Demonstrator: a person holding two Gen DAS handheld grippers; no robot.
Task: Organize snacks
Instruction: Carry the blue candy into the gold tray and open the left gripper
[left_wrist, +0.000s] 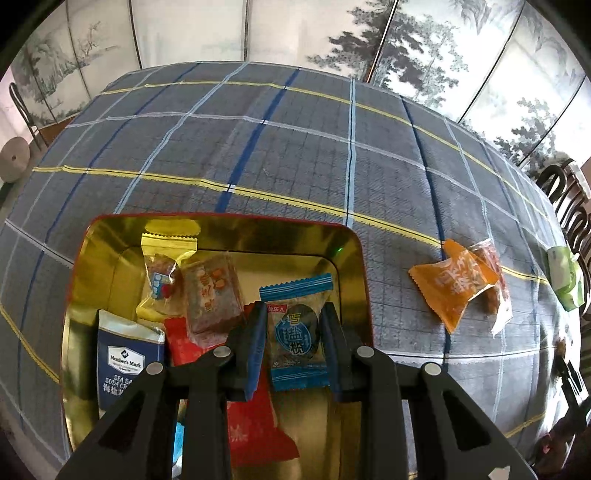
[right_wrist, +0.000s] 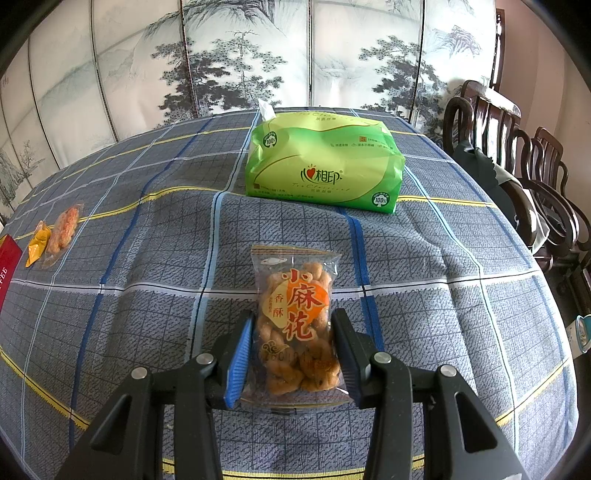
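The left gripper (left_wrist: 293, 341) is clamped on a blue packet (left_wrist: 295, 334), its pads pressing the packet's two sides, and holds it above the tin (left_wrist: 354, 258), a gold-lined box with a red rim standing on the checked cloth (left_wrist: 295, 147). Inside the tin lie a yellow packet (left_wrist: 162, 266), a brown sweet (left_wrist: 212, 295), a navy cracker pack (left_wrist: 125, 362) and a red packet (left_wrist: 258, 428). To the right of the tin, on the cloth, an orange packet (left_wrist: 452, 284) overlaps a clear packet (left_wrist: 495, 280); beyond them, at the picture's edge, is a green tissue pack (left_wrist: 563, 277).

The right gripper (right_wrist: 293, 350) is closed on a clear bag of fried twists (right_wrist: 295, 325), both pads against the bag's sides. The bag seems to rest on the cloth (right_wrist: 147, 295), though whether it is just lifted cannot be told. The tissue pack (right_wrist: 325, 162) lies beyond it. From this view the tin's red side (right_wrist: 7, 266) shows at the far left, with the orange packet (right_wrist: 37, 243) and clear packet (right_wrist: 62, 229) just to its right.
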